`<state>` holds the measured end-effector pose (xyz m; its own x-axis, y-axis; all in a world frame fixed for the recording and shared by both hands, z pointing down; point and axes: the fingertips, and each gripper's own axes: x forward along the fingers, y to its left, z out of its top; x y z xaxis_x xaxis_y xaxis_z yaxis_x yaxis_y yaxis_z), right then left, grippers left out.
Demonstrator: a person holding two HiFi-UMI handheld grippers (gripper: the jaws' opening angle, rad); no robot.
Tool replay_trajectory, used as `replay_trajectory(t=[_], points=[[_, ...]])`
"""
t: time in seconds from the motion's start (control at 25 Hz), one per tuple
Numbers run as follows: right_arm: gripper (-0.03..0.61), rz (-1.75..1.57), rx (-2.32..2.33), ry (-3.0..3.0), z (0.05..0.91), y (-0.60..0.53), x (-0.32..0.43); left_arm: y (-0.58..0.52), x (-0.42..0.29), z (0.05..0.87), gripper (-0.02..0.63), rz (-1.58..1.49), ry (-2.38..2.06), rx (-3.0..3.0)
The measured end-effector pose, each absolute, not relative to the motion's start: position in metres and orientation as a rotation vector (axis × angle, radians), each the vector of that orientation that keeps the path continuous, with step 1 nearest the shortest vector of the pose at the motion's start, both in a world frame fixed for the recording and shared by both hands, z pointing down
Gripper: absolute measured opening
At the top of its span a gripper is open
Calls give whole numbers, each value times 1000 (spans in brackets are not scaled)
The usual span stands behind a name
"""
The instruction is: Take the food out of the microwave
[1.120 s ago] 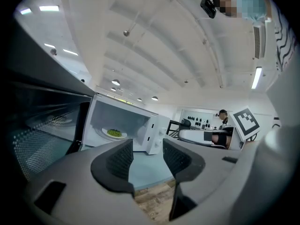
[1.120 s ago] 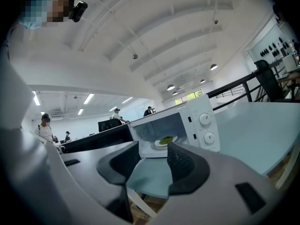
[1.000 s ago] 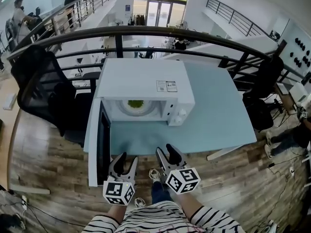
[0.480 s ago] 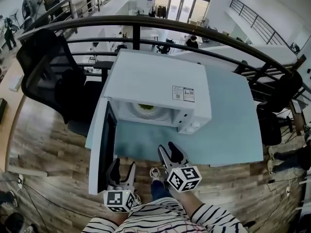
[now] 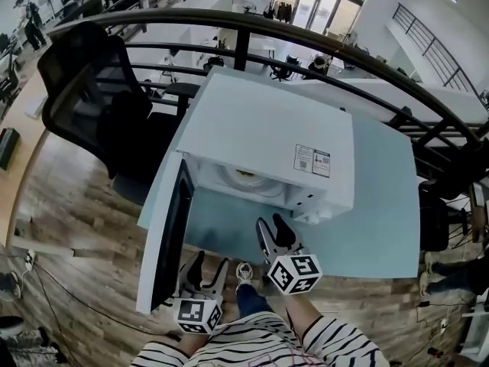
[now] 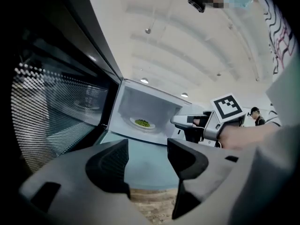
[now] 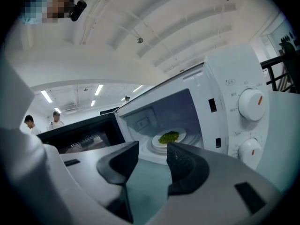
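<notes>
Facing microwave's (image 5: 267, 128) food (image 7: 168, 137), left gripper (image 5: 208, 261) fingers (image 6: 110, 161), just opened, and right gripper's (image 5: 271, 222) gape empty.

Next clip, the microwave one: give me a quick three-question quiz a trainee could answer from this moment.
1. True or false: the microwave has its door swung open.
2. Where is the green food?
A. on the table in front of the oven
B. on a plate inside the microwave
C. on the floor
3. Fill the gap: the left claw and the right claw both have their jaws ____, with nothing between them.

Key
1. True.
2. B.
3. Open (apart). The left claw's jaws have just been opening, with nothing between them.
</notes>
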<state>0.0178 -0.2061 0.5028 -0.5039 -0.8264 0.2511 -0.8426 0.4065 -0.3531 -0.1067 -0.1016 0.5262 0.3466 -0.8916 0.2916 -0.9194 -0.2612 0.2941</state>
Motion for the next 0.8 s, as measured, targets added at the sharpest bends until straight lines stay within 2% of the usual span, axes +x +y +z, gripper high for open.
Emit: replay_trajectory(t=[0.8], points=[[186, 715, 1632, -2544, 534, -271, 27, -232, -84, 557, 239, 57, -1607, 2203]])
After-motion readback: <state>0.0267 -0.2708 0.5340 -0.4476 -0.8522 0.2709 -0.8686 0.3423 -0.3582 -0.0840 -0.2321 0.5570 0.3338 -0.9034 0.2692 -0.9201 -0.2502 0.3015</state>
